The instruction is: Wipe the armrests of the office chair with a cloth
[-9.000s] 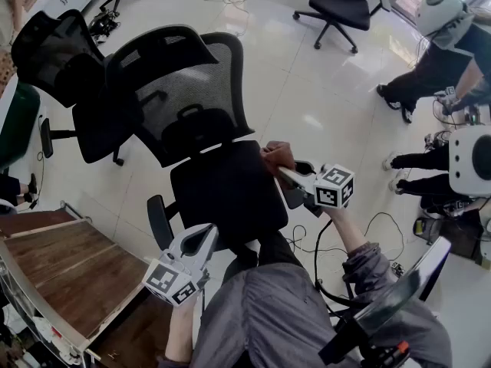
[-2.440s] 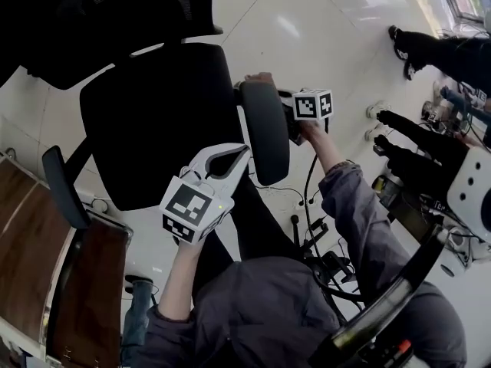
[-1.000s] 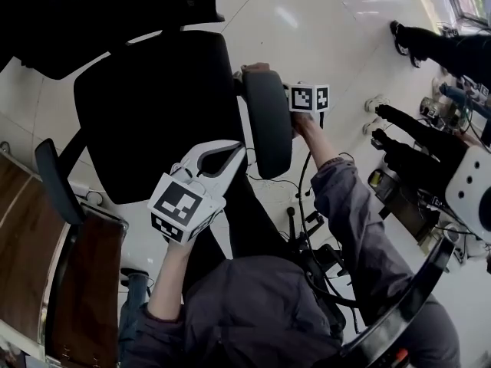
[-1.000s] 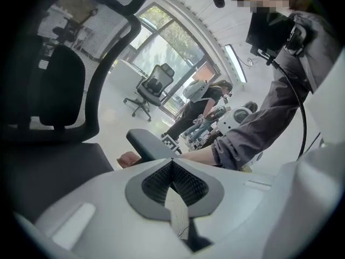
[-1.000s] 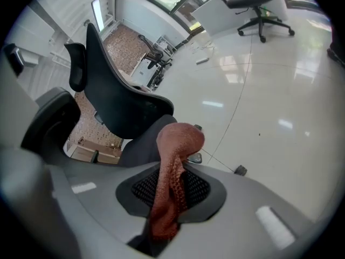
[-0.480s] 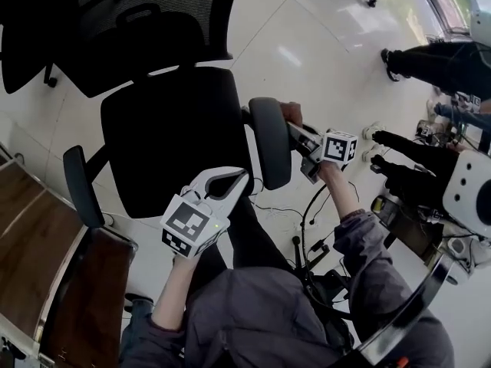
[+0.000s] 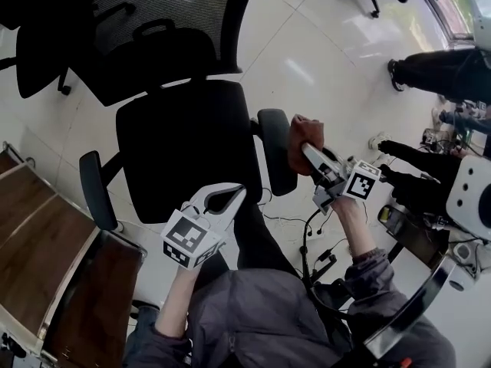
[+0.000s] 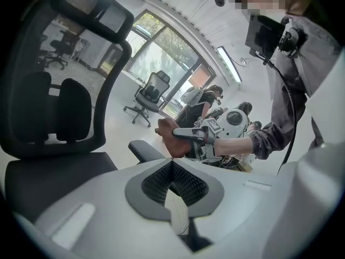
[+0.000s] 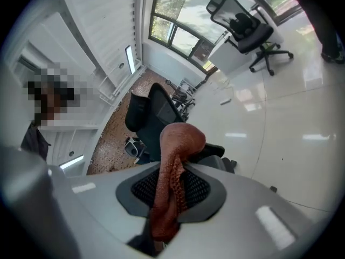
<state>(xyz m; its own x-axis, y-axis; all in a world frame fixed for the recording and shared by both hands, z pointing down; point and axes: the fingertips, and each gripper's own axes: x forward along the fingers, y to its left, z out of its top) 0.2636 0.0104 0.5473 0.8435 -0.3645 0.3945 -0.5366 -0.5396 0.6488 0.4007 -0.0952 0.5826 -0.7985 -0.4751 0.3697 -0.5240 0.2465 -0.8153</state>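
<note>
1. Beside the office chair's (image 7: 188, 146) right armrest (image 7: 276, 150), the right gripper (image 7: 313, 156) had its jaws clamped on a rust-brown cloth (image 7: 299, 133), which bunched out past the tips.
2. Low at the chair's front edge, the left gripper (image 7: 224, 198) hovered with its jaws pressed together on nothing (the pads met at the tips).
3. Whether cloth touched armrest could not be made out. The backrest (image 7: 153, 21) was cut off at the frame's top, and the cloth's tail disappeared between the jaws.
</note>
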